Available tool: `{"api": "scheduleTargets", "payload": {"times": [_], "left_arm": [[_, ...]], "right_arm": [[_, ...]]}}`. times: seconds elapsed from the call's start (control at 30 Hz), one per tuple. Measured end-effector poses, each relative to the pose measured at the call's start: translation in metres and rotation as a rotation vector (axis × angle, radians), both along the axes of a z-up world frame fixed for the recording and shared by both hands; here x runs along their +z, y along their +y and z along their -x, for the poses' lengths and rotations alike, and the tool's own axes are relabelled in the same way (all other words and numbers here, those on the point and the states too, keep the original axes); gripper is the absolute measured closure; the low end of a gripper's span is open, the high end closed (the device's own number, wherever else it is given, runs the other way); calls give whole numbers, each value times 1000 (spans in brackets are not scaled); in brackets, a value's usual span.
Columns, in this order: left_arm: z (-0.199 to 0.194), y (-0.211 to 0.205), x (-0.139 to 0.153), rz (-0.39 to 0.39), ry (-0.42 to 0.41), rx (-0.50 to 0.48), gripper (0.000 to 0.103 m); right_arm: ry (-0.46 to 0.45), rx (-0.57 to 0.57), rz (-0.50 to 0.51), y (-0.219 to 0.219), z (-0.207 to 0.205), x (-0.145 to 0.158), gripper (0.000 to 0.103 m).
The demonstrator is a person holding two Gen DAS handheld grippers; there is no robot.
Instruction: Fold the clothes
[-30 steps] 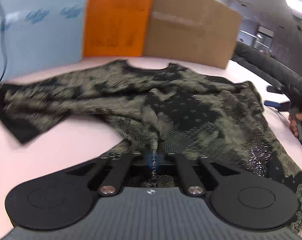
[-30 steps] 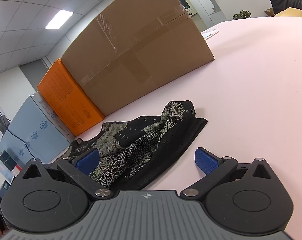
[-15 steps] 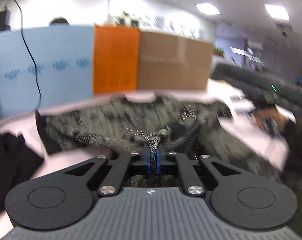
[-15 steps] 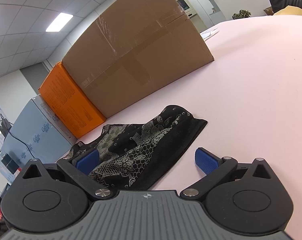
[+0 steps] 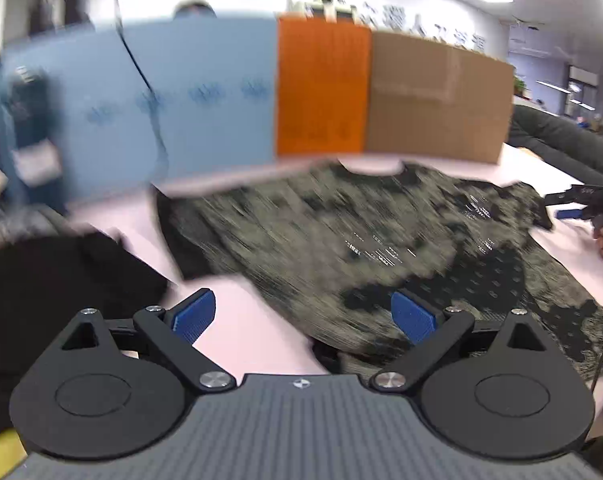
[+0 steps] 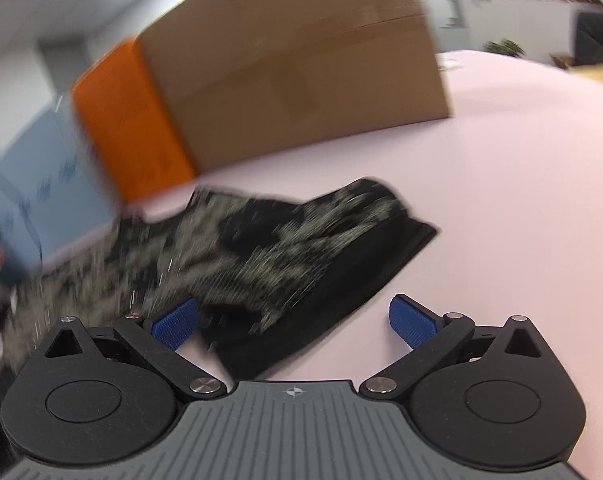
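Your left claw (image 5: 303, 316) is opening wide with nothing gripped, leaving the shirt (image 5: 381, 248) lying spread on the desk (image 5: 241, 320) for folding. Your right claw (image 6: 293, 322) is gaping wide and empty over the sleeve (image 6: 341, 248), likely lining up a grab

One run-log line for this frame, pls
stage: between grasps | left gripper: opening, empty | right gripper: open, empty | shirt: spread on table

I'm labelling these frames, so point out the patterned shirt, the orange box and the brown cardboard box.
patterned shirt (image 5: 381, 240), left wrist view, chest area.
orange box (image 5: 321, 88), left wrist view, front face.
brown cardboard box (image 6: 301, 80), right wrist view, front face.
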State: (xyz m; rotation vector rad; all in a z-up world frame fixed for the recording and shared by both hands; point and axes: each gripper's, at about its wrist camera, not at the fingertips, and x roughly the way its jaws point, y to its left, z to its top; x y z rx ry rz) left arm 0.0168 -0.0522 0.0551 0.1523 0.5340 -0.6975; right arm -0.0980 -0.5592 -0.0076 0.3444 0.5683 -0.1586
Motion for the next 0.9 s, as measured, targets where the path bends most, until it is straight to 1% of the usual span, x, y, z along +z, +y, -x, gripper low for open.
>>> {"api": "scheduleTargets", "payload": {"times": [0.03, 0.07, 0.1, 0.13, 0.17, 0.23, 0.27, 0.3, 0.37, 0.4, 0.43, 0.5, 0.53, 0.57, 0.63, 0.67, 0.73, 0.77, 0.8, 0.87, 0.9], "left_arm": [[-1, -7, -7, -5, 11, -19, 8], [-2, -14, -13, -6, 14, -42, 8], [-2, -19, -17, -1, 17, -66, 8], [-3, -23, -22, 14, 23, -88, 8], [-5, -26, -27, 37, 41, -108, 7], [-13, -27, -32, 67, 102, -123, 7], [-17, -27, -34, 81, 134, -129, 7], [-20, -23, -35, 111, 157, -131, 1], [-24, -15, -38, 173, 194, -124, 0], [-25, -13, -38, 186, 201, -119, 0], [-25, -12, -38, 196, 205, -117, 0], [-25, -9, -39, 215, 214, -113, 0], [-24, -10, -38, 215, 214, -113, 0], [-23, -11, -38, 209, 213, -113, 0], [-21, -14, -38, 189, 205, -113, 0], [-20, -16, -37, 175, 199, -112, 0], [-18, -21, -35, 139, 185, -115, 0], [-17, -23, -34, 121, 179, -118, 0], [-17, -26, -31, 104, 174, -124, 0], [-20, -32, -22, 73, 159, -136, 0], [-22, -37, -12, 55, 149, -142, 0]], "right_arm": [[29, 43, 54, 11, -5, 0, 1], [47, 82, 104, 21, -11, -1, 5], [62, 113, 153, 30, -17, -3, 15], [72, 137, 192, 37, -23, -4, 28], [72, 137, 208, 38, -28, -2, 55], [70, 98, 219, 26, -34, 5, 97], [63, 56, 225, 18, -35, 10, 95], [45, -29, 235, 4, -33, 15, 95], [13, -197, 246, -23, -27, 24, 95], [8, -278, 233, -35, -21, 28, 95], [14, -329, 217, -44, -15, 31, 90], [60, -309, 184, -45, -5, 32, 70], [71, -277, 178, -39, 0, 31, 46], [70, -249, 176, -32, 7, 31, 36], [57, -196, 172, -19, 20, 33, 33], [45, -166, 156, -13, 26, 33, 26], [3, -89, 79, -3, 35, 35, 18], [-8, -49, 60, 2, 35, 37, 18], [-9, -14, 64, 8, 33, 40, 18], [2, 49, 106, 22, 21, 52, 18], [2, 82, 120, 25, 13, 62, 18]]}}
